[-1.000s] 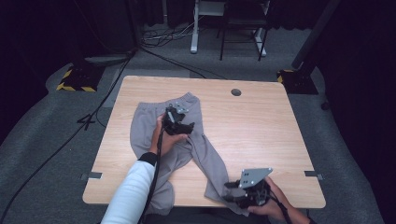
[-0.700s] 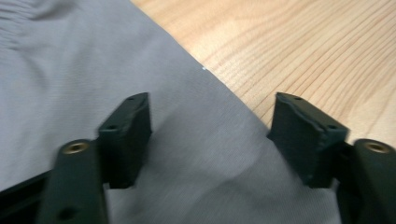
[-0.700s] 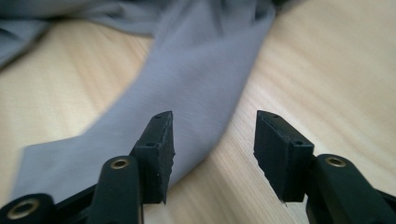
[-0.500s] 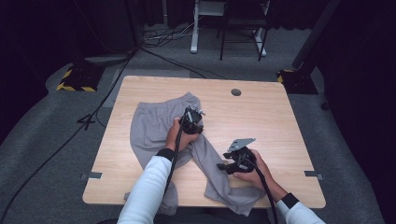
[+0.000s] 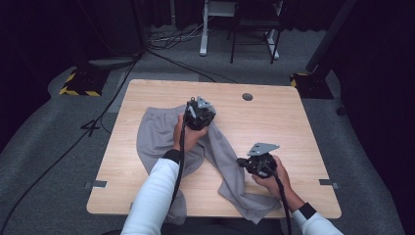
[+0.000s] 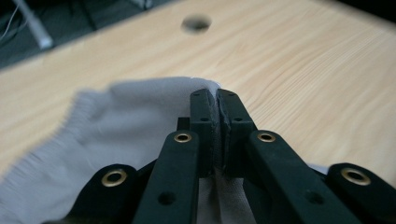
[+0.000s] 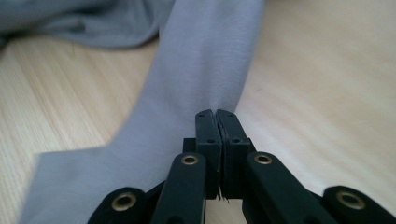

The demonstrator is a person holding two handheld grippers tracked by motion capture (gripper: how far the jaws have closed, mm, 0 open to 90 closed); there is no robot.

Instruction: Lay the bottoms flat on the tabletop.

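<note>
We have grey trousers (image 5: 166, 142) spread mid-table, one leg trailing over near edge. Left gripper (image 5: 199, 115) clenched on waistband corner (image 6: 205, 88), toward far edge near table (image 5: 274, 117) hole (image 5: 247, 97). Right gripper (image 5: 244, 162) clenched on right leg (image 7: 205, 60) edge, toward near right corner. Leg's long axis runs diagonally from left gripper down to right one; we judge next move turns on pulling along that line. Other leg partly hidden under left sleeve (image 5: 154, 196), its hem cut off at near edge.

Matt grey cloth trousers (image 5: 161, 134) (wood-grain table (image 5: 274, 122))
</note>
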